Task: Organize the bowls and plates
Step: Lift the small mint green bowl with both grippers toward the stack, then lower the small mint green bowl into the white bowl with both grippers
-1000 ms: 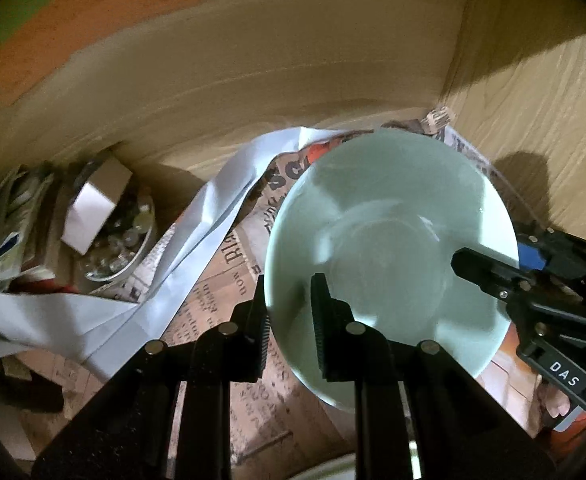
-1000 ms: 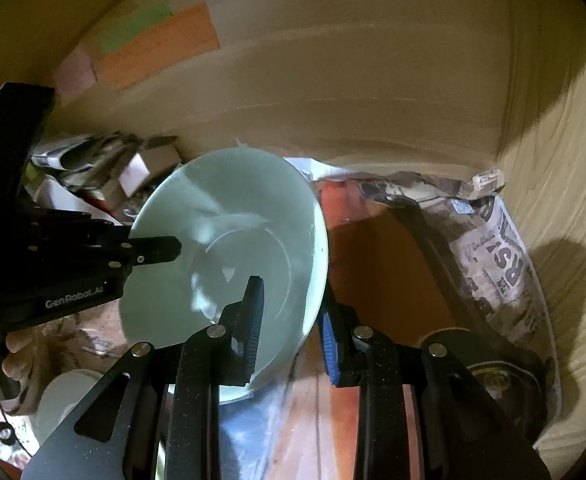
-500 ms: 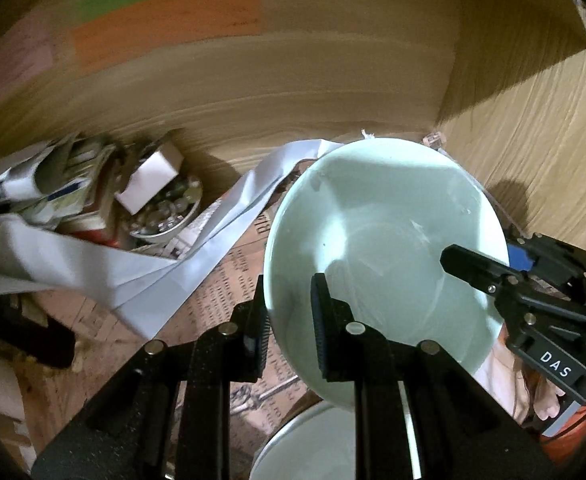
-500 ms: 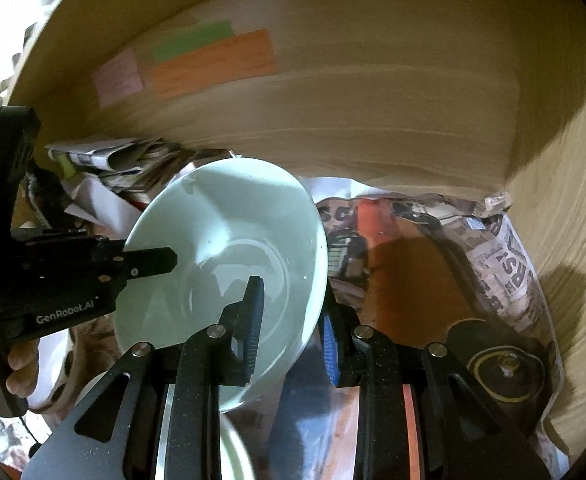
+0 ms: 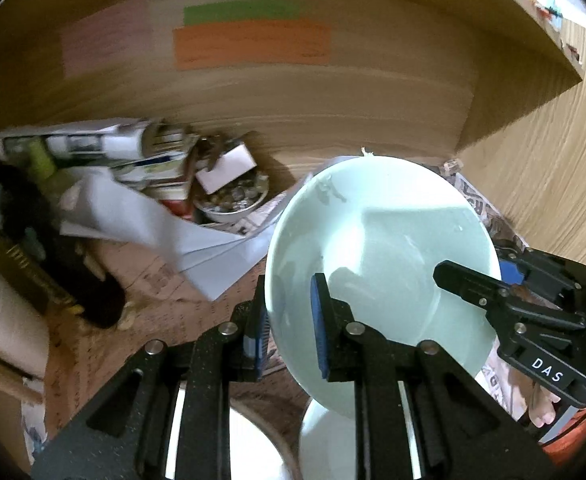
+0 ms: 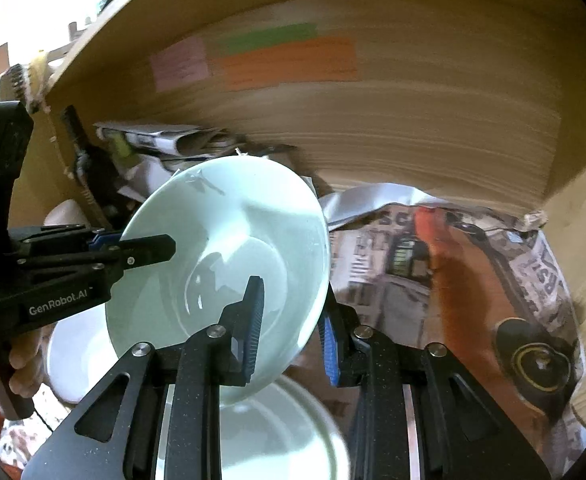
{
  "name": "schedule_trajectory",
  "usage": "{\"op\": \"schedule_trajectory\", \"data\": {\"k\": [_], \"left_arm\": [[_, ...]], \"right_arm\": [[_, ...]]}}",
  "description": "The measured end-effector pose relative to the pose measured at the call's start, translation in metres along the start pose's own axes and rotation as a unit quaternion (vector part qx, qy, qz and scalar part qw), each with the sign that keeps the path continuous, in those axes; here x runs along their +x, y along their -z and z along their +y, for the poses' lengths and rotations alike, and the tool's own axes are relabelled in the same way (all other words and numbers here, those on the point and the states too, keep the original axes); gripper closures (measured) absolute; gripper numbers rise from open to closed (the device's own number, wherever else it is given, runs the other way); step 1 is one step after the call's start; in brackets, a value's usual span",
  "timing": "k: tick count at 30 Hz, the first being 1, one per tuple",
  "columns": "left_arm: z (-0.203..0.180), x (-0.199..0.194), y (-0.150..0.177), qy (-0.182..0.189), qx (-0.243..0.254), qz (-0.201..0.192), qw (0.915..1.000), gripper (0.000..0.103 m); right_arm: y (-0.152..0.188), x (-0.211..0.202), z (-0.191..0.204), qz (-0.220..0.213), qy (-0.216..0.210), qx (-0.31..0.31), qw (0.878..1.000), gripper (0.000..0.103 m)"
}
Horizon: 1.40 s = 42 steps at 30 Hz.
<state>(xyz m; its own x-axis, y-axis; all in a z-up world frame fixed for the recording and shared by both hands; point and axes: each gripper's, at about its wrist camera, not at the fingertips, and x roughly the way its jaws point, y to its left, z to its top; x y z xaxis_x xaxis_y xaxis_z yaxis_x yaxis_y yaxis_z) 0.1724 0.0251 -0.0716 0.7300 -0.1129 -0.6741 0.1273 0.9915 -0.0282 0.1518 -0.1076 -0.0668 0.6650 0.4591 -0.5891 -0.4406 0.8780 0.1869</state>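
Wooden shelf point(image 5: 333, 112), newspaper point(image 6: 433, 264), bowl point(image 5: 381, 264) gripped

Wooden back panel point(image 5: 333, 104) across top, 10 to 2 o'clock. Stuck on it: orange paper strip point(image 5: 251, 45) at 12 o'clock, green strip point(image 5: 241, 12) just above, touching; pink note point(image 5: 105, 46) at 11 o'clock. Newspaper point(image 6: 453, 264) spread over floor, 3 to 5 o'clock in right view. Black round knob point(image 6: 537, 364) lying on it at 4 o'clock. Folded white paper point(image 5: 197, 248) at 9 o'clock in left view. Small dish of glass beads point(image 5: 231, 200) at 10 o'clock, white box point(image 5: 225, 168) resting on it. Pile of rolled papers point(image 5: 93, 144) beyond, blurred.
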Motion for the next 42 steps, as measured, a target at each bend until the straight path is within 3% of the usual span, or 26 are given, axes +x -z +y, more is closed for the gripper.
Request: {"op": "schedule_trajectory", "data": {"k": [10,23,42], "left_arm": [[0.029,-0.041,0.03,-0.018,-0.024,-0.029,0.9992,0.084],[0.068,-0.076,0.074,-0.035,-0.064,-0.038,0.9967,0.084],[0.106,-0.078,0.12,-0.055,-0.109,-0.009,0.9925,0.084]], "right_arm": [[0.007,-0.004,0.045,-0.002,-0.032,-0.023,0.999,0.079],[0.022,-0.003,0.095,0.001,-0.067,-0.045,0.997,0.079],[0.048,0.034,0.136,0.058,-0.1,-0.059,0.992,0.079]]}}
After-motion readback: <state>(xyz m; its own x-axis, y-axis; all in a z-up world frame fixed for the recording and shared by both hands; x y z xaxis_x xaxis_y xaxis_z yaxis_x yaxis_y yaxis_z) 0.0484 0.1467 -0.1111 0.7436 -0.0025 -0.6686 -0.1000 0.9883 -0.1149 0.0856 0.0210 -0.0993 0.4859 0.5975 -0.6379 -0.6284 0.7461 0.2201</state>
